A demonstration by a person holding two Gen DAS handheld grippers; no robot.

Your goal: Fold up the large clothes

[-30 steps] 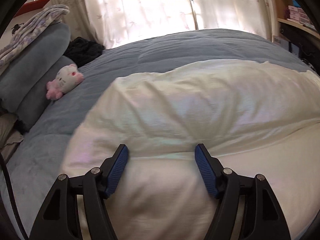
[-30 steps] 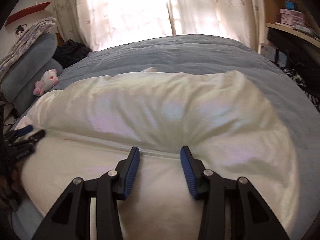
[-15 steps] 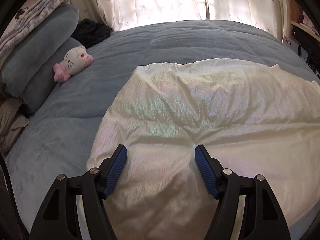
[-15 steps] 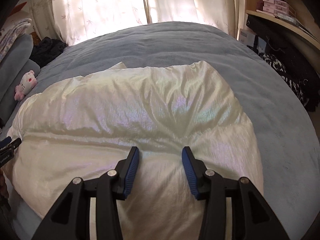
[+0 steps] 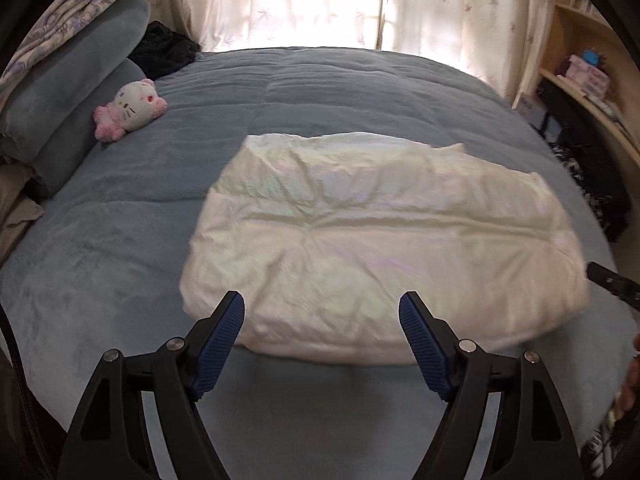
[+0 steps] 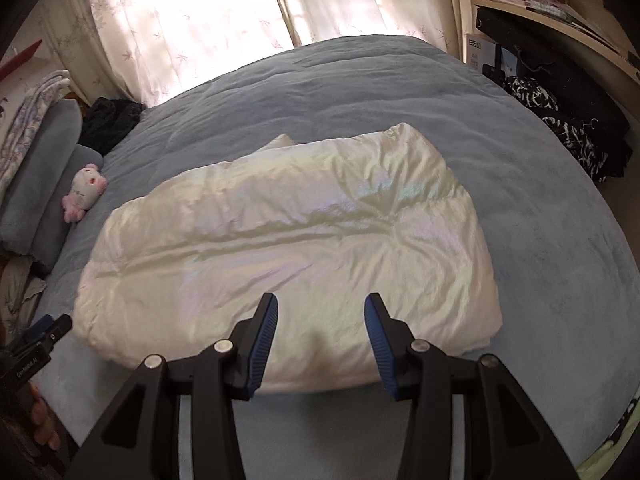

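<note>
A shiny cream puffy garment lies folded in a thick rectangle on the blue bed cover. My left gripper hangs above the garment's near edge, its jaws opening wide with nothing between the blue pads. My right gripper hovers over the near right part of the garment, open, holding nothing. The left gripper's tip shows at the lower left of the right wrist view. The right gripper's tip shows at the right edge of the left wrist view.
A pink and white plush toy lies by the stacked blue pillows at the left. Dark clothing sits at the bed's far left. Curtains back the bed; shelves and dark patterned cloth stand right.
Both grippers have lifted up and away from the garment, which now lies free and looks smaller. The left gripper's jaws have spread wider.
</note>
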